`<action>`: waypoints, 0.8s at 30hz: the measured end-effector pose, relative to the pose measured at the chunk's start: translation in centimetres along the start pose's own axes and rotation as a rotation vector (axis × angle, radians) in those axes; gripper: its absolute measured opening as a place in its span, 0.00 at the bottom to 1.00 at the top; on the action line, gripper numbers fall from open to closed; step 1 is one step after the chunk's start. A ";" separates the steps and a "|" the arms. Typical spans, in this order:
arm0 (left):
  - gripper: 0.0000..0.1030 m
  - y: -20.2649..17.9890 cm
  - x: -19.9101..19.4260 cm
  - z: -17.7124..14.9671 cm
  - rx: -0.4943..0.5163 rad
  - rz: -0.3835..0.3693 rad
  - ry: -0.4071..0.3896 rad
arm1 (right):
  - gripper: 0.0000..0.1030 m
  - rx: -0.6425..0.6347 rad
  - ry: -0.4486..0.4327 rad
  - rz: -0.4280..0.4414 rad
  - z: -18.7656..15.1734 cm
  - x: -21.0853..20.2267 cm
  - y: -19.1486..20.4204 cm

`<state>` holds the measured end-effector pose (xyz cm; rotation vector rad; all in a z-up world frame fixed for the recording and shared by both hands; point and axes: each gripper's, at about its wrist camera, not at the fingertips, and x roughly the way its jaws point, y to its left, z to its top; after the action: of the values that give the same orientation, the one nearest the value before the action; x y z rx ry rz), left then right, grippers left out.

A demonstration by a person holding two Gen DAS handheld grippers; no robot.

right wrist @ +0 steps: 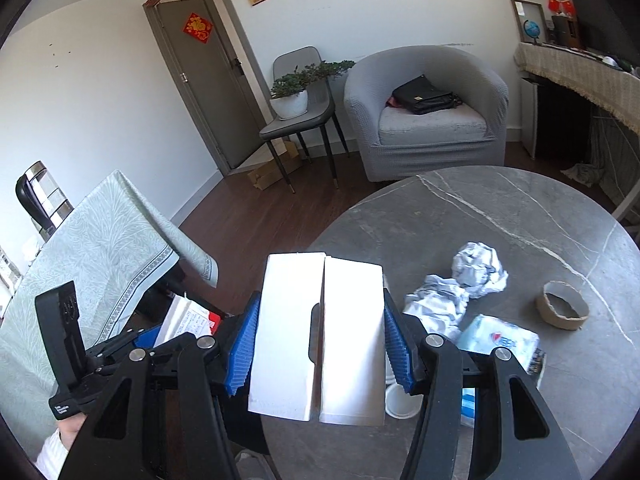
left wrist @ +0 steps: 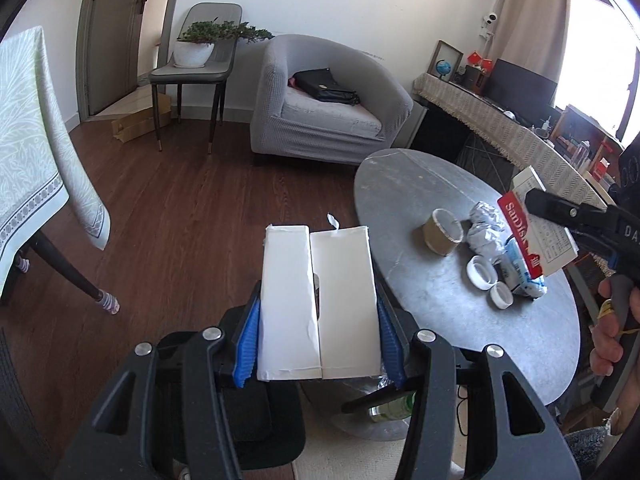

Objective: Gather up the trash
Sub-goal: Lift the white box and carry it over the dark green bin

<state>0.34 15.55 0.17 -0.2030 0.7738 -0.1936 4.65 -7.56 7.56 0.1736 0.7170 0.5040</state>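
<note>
Now each white box (left wrist: 318, 300) (right wrist: 316, 336) clamped between own gripper's blue jaws.

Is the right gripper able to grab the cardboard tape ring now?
Probably not yet. The right gripper is shut on a white box, so its fingers are full, though the cardboard tape ring sits uncovered on the table.

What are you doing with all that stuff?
A person is collecting trash from the grey table. The left gripper and the right gripper each clamp a flattened white box, and. Crumpled paper, a tape roll and a plastic wrapper lie on the table.
</note>
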 end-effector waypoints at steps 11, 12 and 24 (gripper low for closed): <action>0.52 7.2 3.1 -5.0 -0.039 0.117 0.186 | 0.56 -0.082 0.081 0.077 -0.8 5.0 6.4; 0.52 7.7 3.3 -5.4 -0.042 0.123 0.205 | 0.56 -0.085 0.091 0.082 -1.0 5.4 6.8; 0.52 11.1 6.7 -9.8 -0.030 0.159 0.408 | 0.56 -0.146 0.202 0.111 -3.6 10.9 11.6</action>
<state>-0.79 23.55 -13.96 -0.1303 1.1938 -0.0718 4.82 7.86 2.23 0.0255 0.8677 0.6847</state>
